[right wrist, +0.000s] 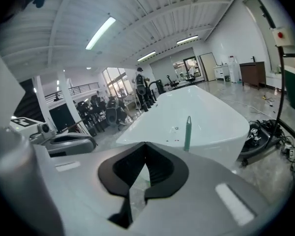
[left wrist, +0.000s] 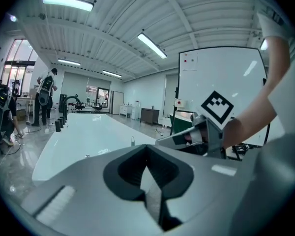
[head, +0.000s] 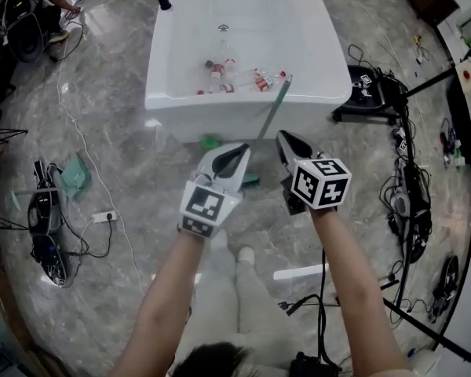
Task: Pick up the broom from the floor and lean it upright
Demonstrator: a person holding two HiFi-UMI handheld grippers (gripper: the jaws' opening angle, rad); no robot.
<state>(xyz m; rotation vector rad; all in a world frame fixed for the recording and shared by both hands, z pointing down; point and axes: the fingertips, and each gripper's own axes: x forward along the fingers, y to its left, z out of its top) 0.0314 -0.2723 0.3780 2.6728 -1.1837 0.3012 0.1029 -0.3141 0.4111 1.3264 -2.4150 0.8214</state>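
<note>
The broom leans upright against the front rim of a white tub [head: 173, 93]. Its green handle [head: 273, 108] rises to the rim, and the handle's top [right wrist: 188, 132] also shows in the right gripper view. The teal broom head [head: 252, 179] rests on the floor, partly hidden behind my left gripper [head: 237, 149]. That gripper is shut and empty, just left of the handle. My right gripper [head: 286, 138] is shut and empty too, just right of the handle and clear of it. In each gripper view the jaws meet with nothing between them.
Several bottles [head: 239, 77] lie inside the tub. A green dustpan [head: 74, 175], a power strip [head: 102, 217] and cables lie on the floor at left. A black stand [head: 369, 93] and more cables are at right. A white slat [head: 300, 272] lies near my feet.
</note>
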